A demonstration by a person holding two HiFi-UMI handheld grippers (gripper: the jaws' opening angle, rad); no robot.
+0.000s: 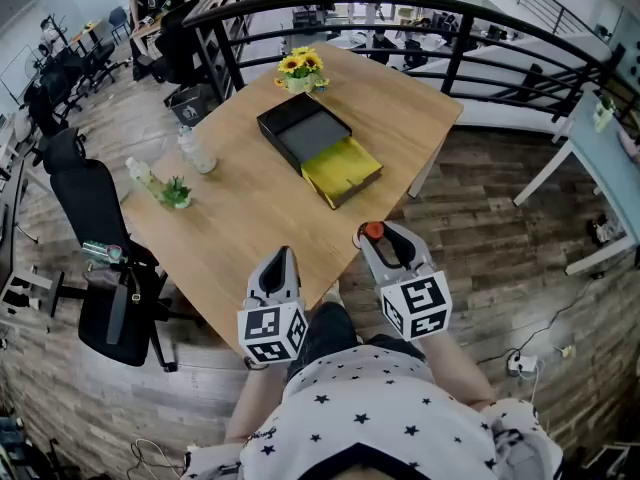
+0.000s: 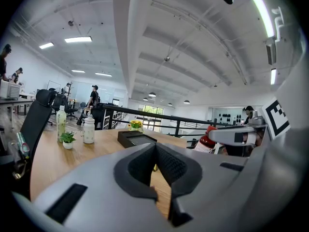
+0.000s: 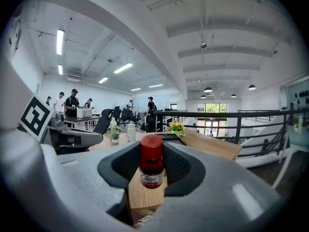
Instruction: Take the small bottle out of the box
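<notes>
Right tool [image 1: 382,236] clamps small bottle [image 3: 151,163] at table [image 1: 240,228] edge.

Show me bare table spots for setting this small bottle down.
Widest bare wood: the table's near corner, between box and right gripper. Also free: between box and white bottle. Crowded: the plant at the left edge, flowers at the far corner.

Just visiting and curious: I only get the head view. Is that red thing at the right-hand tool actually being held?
Observer: Yes. In the right gripper view the right gripper is closed on a small bottle with a red cap.
Operator: And the left tool?
Observer: The left gripper view shows the left gripper shut, nothing between its jaws.
Operator: Any label?
Observer: A white label, print too small to read.
</notes>
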